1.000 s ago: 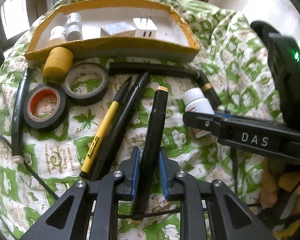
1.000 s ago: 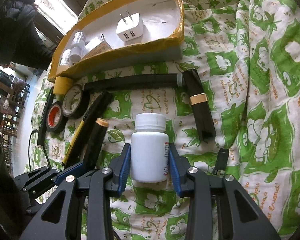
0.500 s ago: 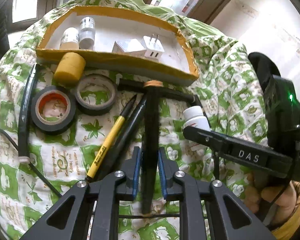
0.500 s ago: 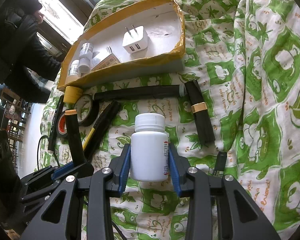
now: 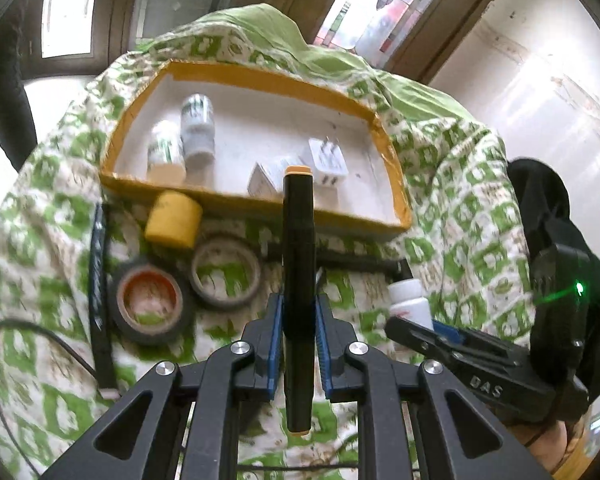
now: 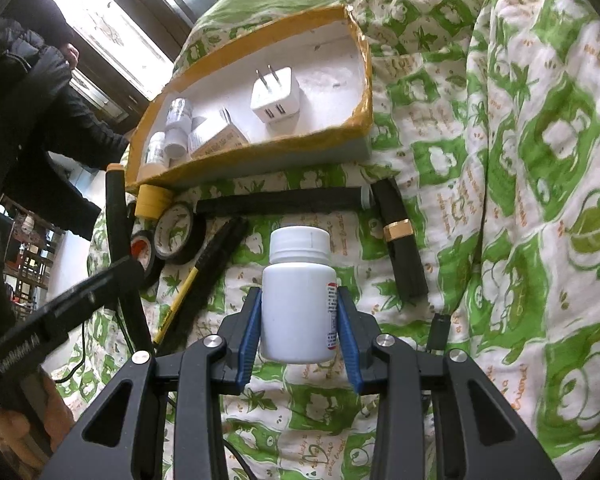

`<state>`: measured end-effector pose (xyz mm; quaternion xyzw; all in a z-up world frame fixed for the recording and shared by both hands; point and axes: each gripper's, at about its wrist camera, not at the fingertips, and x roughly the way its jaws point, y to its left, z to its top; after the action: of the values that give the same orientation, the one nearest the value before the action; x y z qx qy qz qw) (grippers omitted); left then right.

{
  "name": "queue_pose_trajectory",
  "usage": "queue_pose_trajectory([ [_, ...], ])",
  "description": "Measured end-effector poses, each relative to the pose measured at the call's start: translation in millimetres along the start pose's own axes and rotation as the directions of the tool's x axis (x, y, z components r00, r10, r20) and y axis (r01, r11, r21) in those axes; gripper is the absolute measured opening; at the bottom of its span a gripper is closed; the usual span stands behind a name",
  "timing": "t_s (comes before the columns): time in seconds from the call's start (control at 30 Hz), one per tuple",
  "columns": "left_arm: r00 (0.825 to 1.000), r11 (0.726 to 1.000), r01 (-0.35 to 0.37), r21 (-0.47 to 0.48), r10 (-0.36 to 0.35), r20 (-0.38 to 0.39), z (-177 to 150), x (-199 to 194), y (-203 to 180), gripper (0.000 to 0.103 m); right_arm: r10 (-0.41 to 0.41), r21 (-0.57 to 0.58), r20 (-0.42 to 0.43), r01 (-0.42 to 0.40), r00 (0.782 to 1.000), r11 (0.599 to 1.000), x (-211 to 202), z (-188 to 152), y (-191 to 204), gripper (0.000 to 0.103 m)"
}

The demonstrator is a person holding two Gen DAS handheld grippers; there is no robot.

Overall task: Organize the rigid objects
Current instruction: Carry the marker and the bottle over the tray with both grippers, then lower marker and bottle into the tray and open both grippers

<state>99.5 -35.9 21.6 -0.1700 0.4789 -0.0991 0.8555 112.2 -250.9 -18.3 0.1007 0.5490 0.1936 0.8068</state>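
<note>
In the left wrist view, your left gripper is pinched tight on the black marker, which stands along the fingers in the centre of the frame, its orange-capped tip lying over the near wall of the yellow-rimmed tray. To finish this step well, I'd carry the tip clear over that near wall before you let go, and aim for the bare white floor in the tray's right half; the left part already holds two small bottles and the middle holds two white chargers. Keep the marker lengthwise along the tray so it lies flat rather than propped on the rim. Lower left of the frame, the two tape rolls and the yellow roll lie on the green-patterned cloth, just in front of the tray, so don't drag the marker's tail across them.

Your left tool tilts steeply downward, looking over the tray from above the cloth.

In the right wrist view, your right gripper clamps the white pill bottle at its body, cap pointing away from you, in the centre of the frame. It points down at the cloth, with the tray in the upper left and black pens lying between. Hold it level there and well aside so the two tools don't cross at the tray.
</note>
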Motion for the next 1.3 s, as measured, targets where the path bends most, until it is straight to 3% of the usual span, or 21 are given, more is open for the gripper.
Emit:
queue_pose_trajectory([
  [0.27,1.000,1.000,-0.022,-0.006,0.022,0.020,35.9,4.0,9.0,0.015,0.042,0.029,0.051,-0.043,0.998,0.999,-17.7,22.5,-5.3,0.035],
  [0.63,0.998,0.999,-0.042,-0.013,0.043,0.047,91.9,17.2,17.7,0.015,0.009,-0.018,0.108,-0.007,0.994,1.000,-20.2,80.5,-0.6,0.035],
  [1.03,0.993,0.994,-0.107,-0.007,0.107,0.045,137.8,55.6,28.5,0.015,-0.005,-0.027,0.106,0.008,0.994,1.000,10.4,123.1,-2.6,0.035],
  [1.3,0.990,0.989,-0.144,0.013,0.144,0.004,136.9,89.6,34.3,0.015,-0.070,-0.076,0.058,0.075,0.996,0.994,44.4,134.2,4.4,0.035],
])
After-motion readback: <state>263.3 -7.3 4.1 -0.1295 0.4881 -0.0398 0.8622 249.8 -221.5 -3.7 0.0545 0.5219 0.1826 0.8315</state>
